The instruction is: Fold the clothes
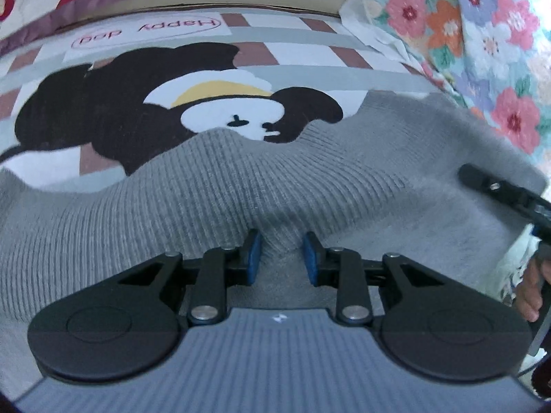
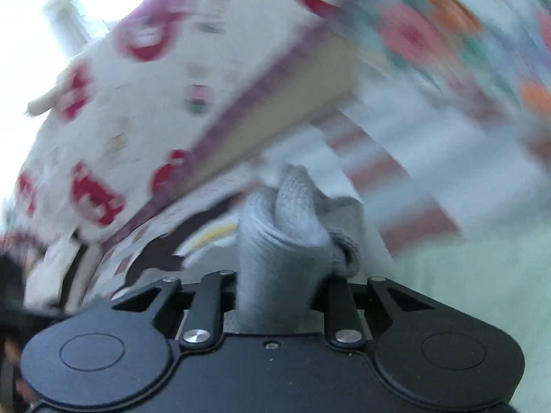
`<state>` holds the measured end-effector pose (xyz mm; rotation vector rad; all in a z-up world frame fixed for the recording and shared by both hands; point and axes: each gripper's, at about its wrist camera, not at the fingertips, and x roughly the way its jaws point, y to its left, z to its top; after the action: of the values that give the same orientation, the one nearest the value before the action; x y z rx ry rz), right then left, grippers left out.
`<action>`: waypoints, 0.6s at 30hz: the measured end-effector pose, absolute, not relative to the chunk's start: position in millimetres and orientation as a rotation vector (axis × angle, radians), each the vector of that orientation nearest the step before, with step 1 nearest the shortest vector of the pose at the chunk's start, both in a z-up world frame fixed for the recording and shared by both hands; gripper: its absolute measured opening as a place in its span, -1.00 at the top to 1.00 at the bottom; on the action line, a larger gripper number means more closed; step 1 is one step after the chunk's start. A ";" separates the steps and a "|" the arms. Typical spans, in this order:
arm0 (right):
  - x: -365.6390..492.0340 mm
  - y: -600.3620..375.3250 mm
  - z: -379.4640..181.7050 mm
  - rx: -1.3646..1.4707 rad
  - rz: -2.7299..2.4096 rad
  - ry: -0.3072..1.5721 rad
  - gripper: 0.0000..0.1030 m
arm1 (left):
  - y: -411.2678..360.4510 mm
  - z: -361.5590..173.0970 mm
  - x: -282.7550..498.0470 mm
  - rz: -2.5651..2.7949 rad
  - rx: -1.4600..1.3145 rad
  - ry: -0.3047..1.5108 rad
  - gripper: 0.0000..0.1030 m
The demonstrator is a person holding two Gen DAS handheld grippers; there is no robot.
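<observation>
Left wrist view: no containers were seen. The grey knit sweater (image 1: 241,186) was spread over the dog-print mat (image 1: 137,79), a fold of it pinched between the narrow-set pads of the left gripper (image 1: 281,254). The right gripper (image 1: 509,196) was seen at 3 o'clock.

Right wrist view, blurred: sweater bunch (image 2: 282,234) was gripped in the right gripper (image 2: 282,285), protruding toward 12 o'clock.

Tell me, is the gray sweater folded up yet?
Not yet. The gray sweater lies rumpled over the panda blanket, pinched by both grippers.
</observation>
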<state>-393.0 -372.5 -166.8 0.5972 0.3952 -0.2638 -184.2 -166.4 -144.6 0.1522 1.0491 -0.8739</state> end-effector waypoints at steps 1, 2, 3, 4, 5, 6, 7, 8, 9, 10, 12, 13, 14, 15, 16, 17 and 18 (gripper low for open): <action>-392.1 -370.4 -159.9 0.578 -0.240 0.388 0.55 | -164.8 -145.6 -183.8 -0.873 0.138 1.051 0.46; -391.1 -370.4 -154.2 0.579 -0.222 0.384 0.55 | -163.8 -145.8 -183.5 -0.869 0.129 1.051 0.46; -388.8 -371.5 -149.6 0.592 -0.210 0.384 0.56 | -163.2 -145.2 -183.2 -0.862 0.125 1.051 0.46; -386.4 -372.5 -144.5 0.609 -0.194 0.381 0.56 | -162.8 -143.4 -183.8 -0.850 0.128 1.044 0.46; -383.6 -373.4 -138.2 0.636 -0.166 0.372 0.56 | -162.3 -139.8 -185.3 -0.837 0.147 1.027 0.46; -380.6 -373.7 -131.6 0.661 -0.137 0.360 0.57 | -161.3 -135.3 -187.2 -0.827 0.173 1.007 0.46; -376.7 -372.0 -123.5 0.678 -0.104 0.348 0.57 | -159.0 -130.4 -188.6 -0.812 0.198 0.988 0.46; -371.2 -368.8 -113.8 0.681 -0.068 0.340 0.57 | -154.4 -125.1 -188.6 -0.793 0.217 0.972 0.47; -365.5 -365.0 -104.1 0.682 -0.034 0.333 0.57 | -147.6 -120.6 -186.7 -0.776 0.225 0.963 0.47; -358.8 -359.1 -94.2 0.675 -0.004 0.332 0.57 | -137.8 -116.9 -183.1 -0.761 0.213 0.964 0.47; -341.8 -341.3 -74.2 0.641 0.059 0.335 0.57 | -105.9 -112.1 -168.5 -0.735 0.106 1.003 0.47; -331.4 -331.0 -65.2 0.622 0.085 0.339 0.57 | -87.9 -111.2 -160.0 -0.719 0.041 1.033 0.47; -320.6 -320.6 -57.3 0.607 0.110 0.347 0.57 | -69.0 -109.9 -151.5 -0.687 -0.010 1.057 0.47; -309.9 -310.0 -49.9 0.592 0.134 0.356 0.57 | -49.9 -107.5 -144.2 -0.644 -0.034 1.067 0.48; -299.2 -298.5 -43.7 0.579 0.158 0.370 0.57 | -30.1 -103.4 -138.0 -0.597 -0.035 1.059 0.48; -288.3 -286.0 -37.4 0.562 0.183 0.385 0.57 | -11.3 -98.8 -132.4 -0.562 -0.035 1.043 0.48; -277.4 -271.3 -31.7 0.537 0.211 0.403 0.57 | 5.9 -94.5 -127.4 -0.537 -0.039 1.025 0.48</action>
<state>-277.4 -271.3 -31.7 0.5368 0.4033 0.2114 -127.4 5.9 -94.5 -0.0386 1.0253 -0.5370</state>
